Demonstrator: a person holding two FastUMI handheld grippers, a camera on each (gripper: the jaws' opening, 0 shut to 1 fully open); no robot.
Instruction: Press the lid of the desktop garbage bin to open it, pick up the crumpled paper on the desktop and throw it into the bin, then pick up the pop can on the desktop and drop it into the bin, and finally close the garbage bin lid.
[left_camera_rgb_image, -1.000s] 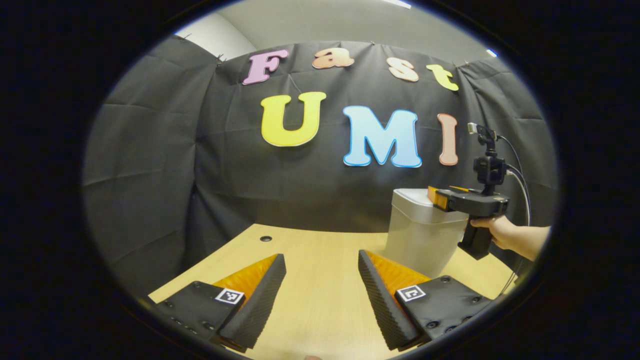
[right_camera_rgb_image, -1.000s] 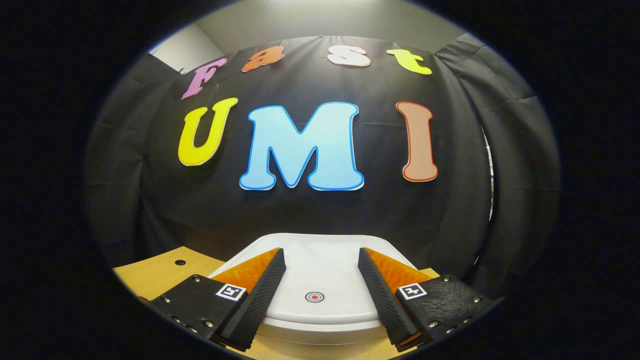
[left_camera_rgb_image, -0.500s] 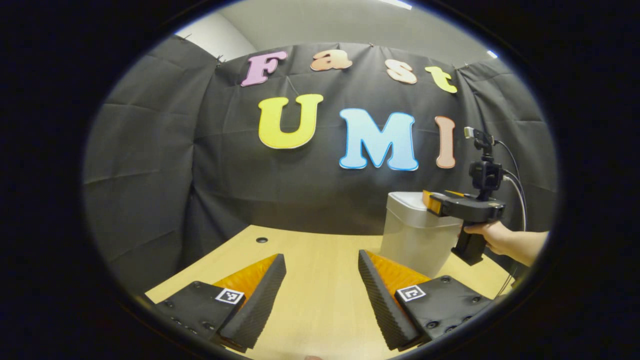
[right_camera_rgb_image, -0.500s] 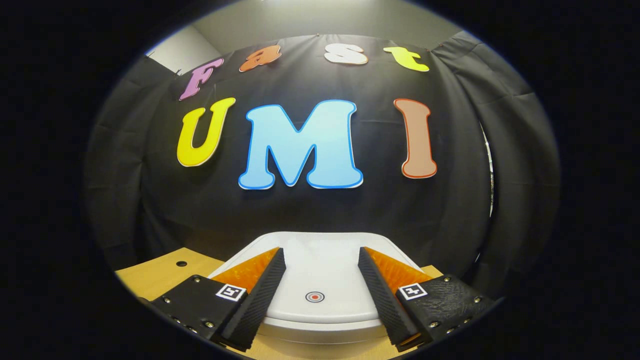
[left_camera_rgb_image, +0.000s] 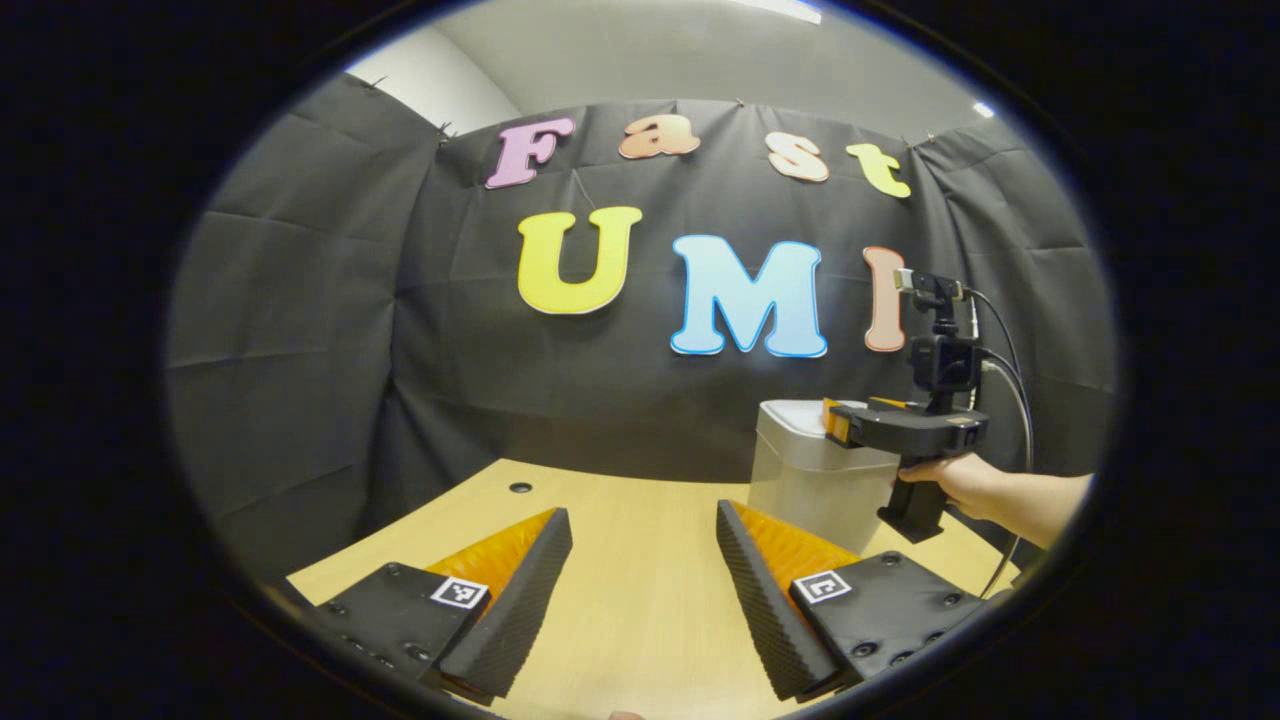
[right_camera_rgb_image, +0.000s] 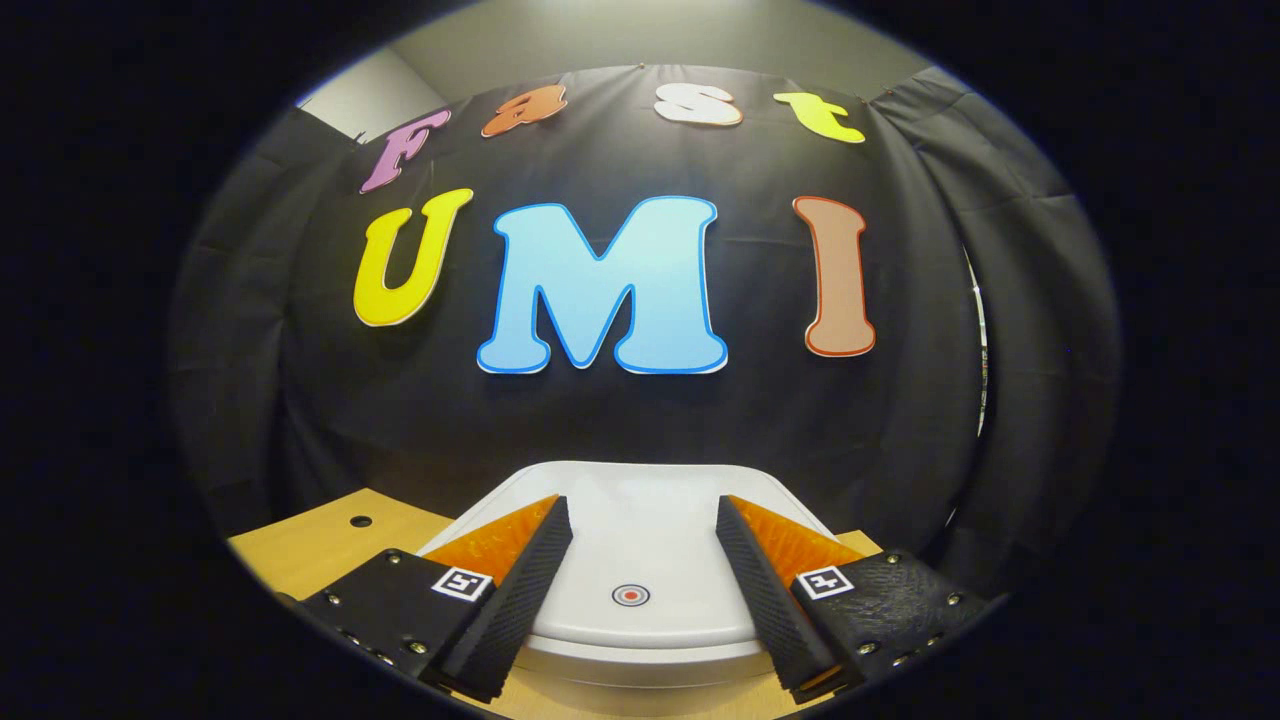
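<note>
The right gripper (right_camera_rgb_image: 640, 520), fingers apart, hovers over the closed bin lid (right_camera_rgb_image: 640, 560). The left gripper (left_camera_rgb_image: 640, 525), fingers apart, holds nothing above the table (left_camera_rgb_image: 640, 600).

Both two-finger grippers — left gripper (left_camera_rgb_image: 640, 520) and right gripper (right_camera_rgb_image: 640, 510) — were level, fingers spread apart, gripping nothing.

In the left gripper view, the right gripper (left_camera_rgb_image: 832, 420) and the hand (left_camera_rgb_image: 950, 478) holding it cover the bin's (left_camera_rgb_image: 800, 480) right side and part of its lid, and whether those jaws touch the lid cannot be told. The forearm is cut off at the right edge. In the right gripper view, the lid (right_camera_rgb_image: 640, 540) hides the bin's body, and the table (right_camera_rgb_image: 320, 540) runs out of sight at the bottom.
</note>
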